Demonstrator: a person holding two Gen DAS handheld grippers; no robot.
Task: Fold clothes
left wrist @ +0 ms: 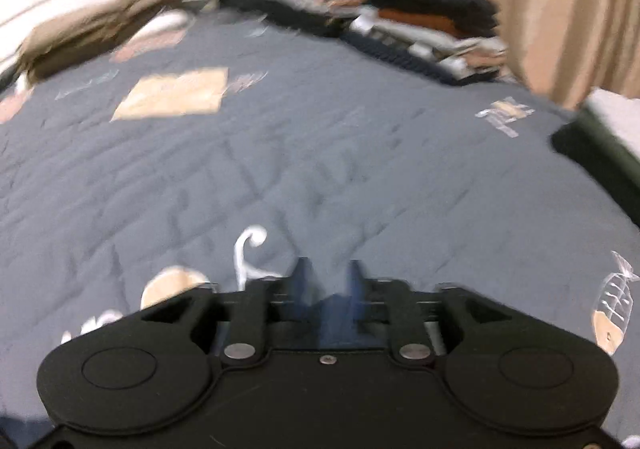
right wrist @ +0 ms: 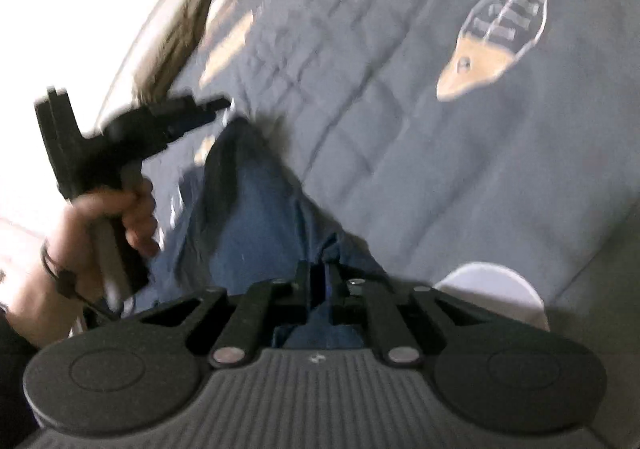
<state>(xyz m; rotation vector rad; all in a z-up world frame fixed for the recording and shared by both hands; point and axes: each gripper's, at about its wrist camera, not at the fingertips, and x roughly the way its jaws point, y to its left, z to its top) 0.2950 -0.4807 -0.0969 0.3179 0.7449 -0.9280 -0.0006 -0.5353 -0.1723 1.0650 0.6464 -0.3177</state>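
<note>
Pinching blue denim jeans [right wrist: 248, 217] on a grey quilted bedspread [right wrist: 460, 177].

The right gripper [right wrist: 319, 277] is pressed together on the near end of the jeans, whose long axis runs away from it up and to the left, toward the left gripper [right wrist: 208, 109]. That one, held in a hand [right wrist: 120, 217], hangs over the far end; in its own blurred view the jaws stand apart with nothing between them. Stacked clothes [left wrist: 400, 17] lie at the far edge.

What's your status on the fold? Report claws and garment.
Right claw shut on blue denim garment. Left claw open, nothing in it, over grey quilted bedspread. Nothing in the way.
</note>
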